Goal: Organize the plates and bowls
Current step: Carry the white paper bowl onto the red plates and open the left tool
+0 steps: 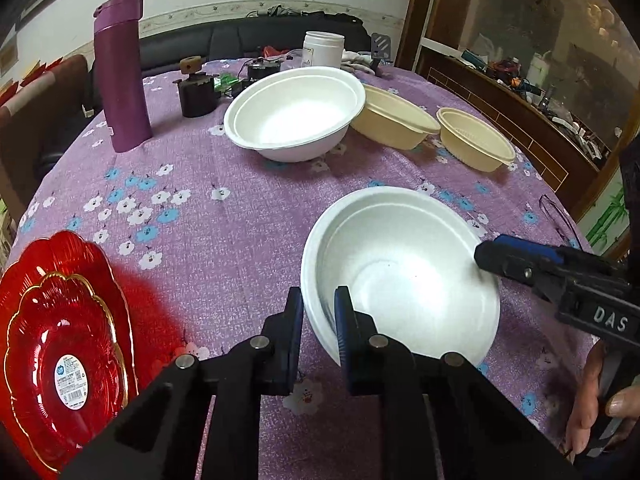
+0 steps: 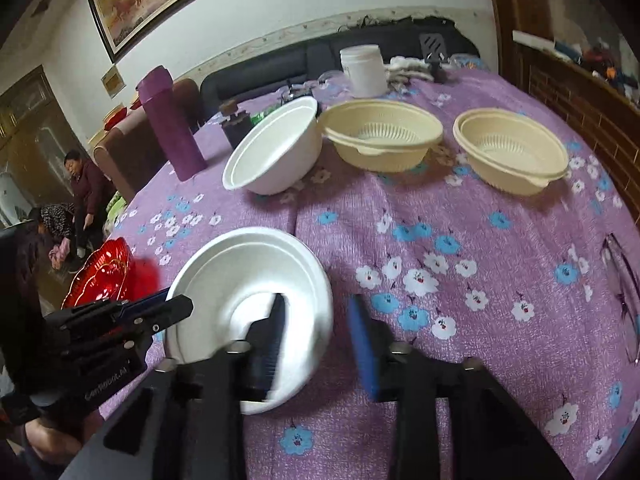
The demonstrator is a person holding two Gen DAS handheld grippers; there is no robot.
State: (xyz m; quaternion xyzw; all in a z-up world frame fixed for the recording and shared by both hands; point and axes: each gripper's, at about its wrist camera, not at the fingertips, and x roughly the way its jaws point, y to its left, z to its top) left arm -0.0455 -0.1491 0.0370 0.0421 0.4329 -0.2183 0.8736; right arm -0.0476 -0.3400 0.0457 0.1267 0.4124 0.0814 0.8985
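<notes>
White foam bowls (image 1: 400, 264) number two, cream bowls (image 1: 394, 122) two, red plates (image 1: 60, 344) two.

The left gripper (image 1: 319, 312) is pitched downward with its blue pads clamped on the near rim of a white foam bowl (image 1: 400, 272). The right gripper (image 2: 320, 332) is angled downward too, its jaws parted astride the bowl's right rim, pads not pressing. A hand (image 1: 592, 400) is seen gripping its handle.

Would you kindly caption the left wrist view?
Left gripper clamps the near white bowl's rim; right gripper open beside it.
</notes>
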